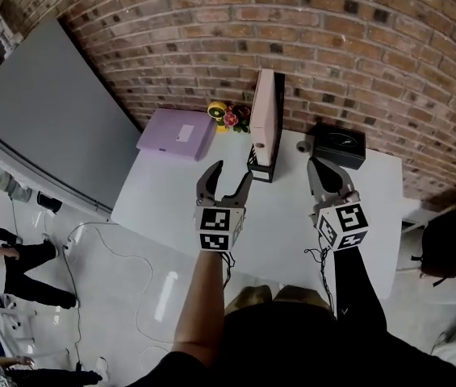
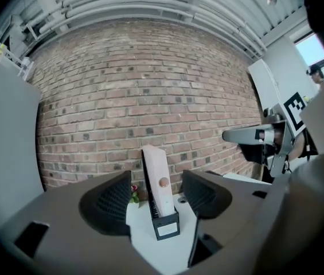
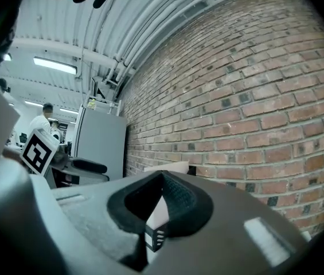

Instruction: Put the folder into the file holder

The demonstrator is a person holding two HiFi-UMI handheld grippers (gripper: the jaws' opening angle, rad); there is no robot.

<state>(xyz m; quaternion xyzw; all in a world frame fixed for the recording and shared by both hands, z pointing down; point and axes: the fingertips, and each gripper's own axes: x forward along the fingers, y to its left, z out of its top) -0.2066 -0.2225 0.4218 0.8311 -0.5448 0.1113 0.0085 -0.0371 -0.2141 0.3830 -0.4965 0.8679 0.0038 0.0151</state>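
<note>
the pink folder [image 1: 264, 119] stands upright in the black file holder [image 1: 261, 170] at the far side of the white table [image 1: 292, 216], close to the brick wall [image 1: 332, 47]. the left gripper [image 1: 232, 172] hangs over the table, apart from the holder on the near side, with its jaws spread wide and nothing held. in the left gripper view the folder [image 2: 157, 179] and the holder [image 2: 166, 225] show in the gap between them, well beyond the tips. the right gripper [image 1: 320, 172] hovers to the right of the holder, its jaws drawn together at the tips on nothing. in the right gripper view only a slim wedge of folder [image 3: 160, 213] and holder [image 3: 155, 238] shows below the meeting pads. a purple case [image 1: 177, 134] lies flat left of the holder, and a black box [image 1: 340, 143] sits to its right by the wall.
</note>
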